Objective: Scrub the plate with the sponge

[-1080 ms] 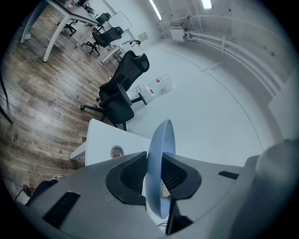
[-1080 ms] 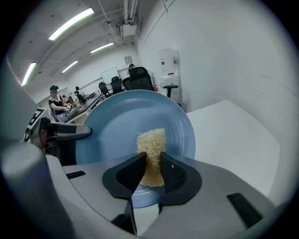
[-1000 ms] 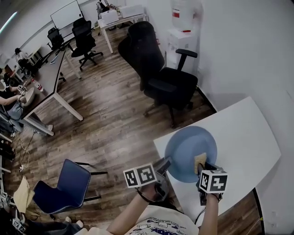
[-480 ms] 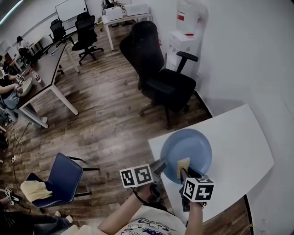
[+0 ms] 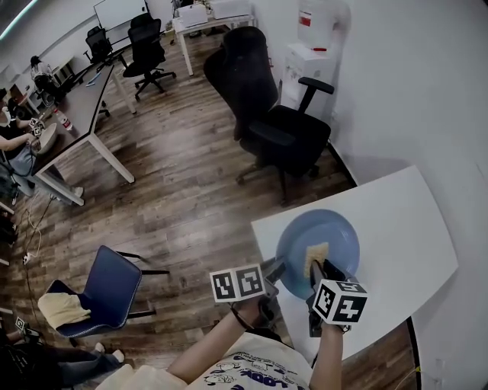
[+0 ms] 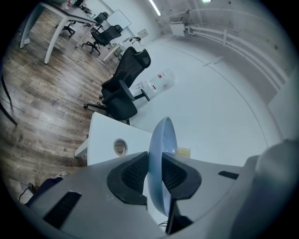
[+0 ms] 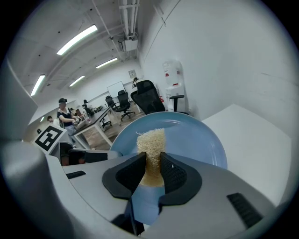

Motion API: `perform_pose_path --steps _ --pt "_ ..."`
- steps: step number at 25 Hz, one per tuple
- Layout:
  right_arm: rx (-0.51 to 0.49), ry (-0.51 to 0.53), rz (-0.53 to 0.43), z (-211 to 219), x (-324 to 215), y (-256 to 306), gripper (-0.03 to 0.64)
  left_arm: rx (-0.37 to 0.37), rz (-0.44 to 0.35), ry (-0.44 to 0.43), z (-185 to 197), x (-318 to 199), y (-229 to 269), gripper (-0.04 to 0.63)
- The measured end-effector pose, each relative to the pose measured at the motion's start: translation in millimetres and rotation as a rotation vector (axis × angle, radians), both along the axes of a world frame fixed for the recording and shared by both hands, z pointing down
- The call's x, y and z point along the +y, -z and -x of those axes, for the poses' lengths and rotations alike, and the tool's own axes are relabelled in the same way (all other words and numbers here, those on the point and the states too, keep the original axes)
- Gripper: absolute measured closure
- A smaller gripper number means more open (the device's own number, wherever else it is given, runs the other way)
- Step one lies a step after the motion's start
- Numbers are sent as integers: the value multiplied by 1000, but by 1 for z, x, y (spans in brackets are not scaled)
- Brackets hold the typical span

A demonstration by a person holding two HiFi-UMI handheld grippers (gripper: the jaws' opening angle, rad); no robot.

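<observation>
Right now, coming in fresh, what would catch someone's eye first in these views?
The blue plate stands out, over the white table's near corner, its rim clamped in the left gripper. The right gripper holds a pale fibrous sponge against the plate's face. Beyond the table, a big black office chair stands on the wood floor.

I see dark wood-plank floor (image 5: pixel 175 190) and a plain white wall (image 5: pixel 412 84) on the right. White table (image 5: pixel 404 221) against it, black office chair (image 5: pixel 271 114) just beyond, water dispenser (image 5: pixel 314 38) by the wall. Blue chair (image 5: pixel 114 282) lower left, yellowish cloth (image 5: pixel 65 308) on its seat. Long desk (image 5: pixel 84 114) far left, whiteboard (image 5: pixel 122 11) at back. Ceiling strip lights (image 7: pixel 77 39) on.
</observation>
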State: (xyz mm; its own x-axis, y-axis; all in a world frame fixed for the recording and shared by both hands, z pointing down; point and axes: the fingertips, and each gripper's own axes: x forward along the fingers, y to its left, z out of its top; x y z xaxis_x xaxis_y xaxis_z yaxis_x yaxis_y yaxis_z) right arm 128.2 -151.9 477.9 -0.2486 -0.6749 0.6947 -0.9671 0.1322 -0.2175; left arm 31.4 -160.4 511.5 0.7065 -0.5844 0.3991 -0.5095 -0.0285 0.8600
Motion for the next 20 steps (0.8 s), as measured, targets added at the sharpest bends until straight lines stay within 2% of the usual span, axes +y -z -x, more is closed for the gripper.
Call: perform_pose_path --steps 8,20 --pt "6 -46 -45 -6 -4 10 517 12 -7 0 1 1 8 528" --pt "5 -49 -47 -3 -8 11 517 -3 -25 -15 -1 1 12 528"
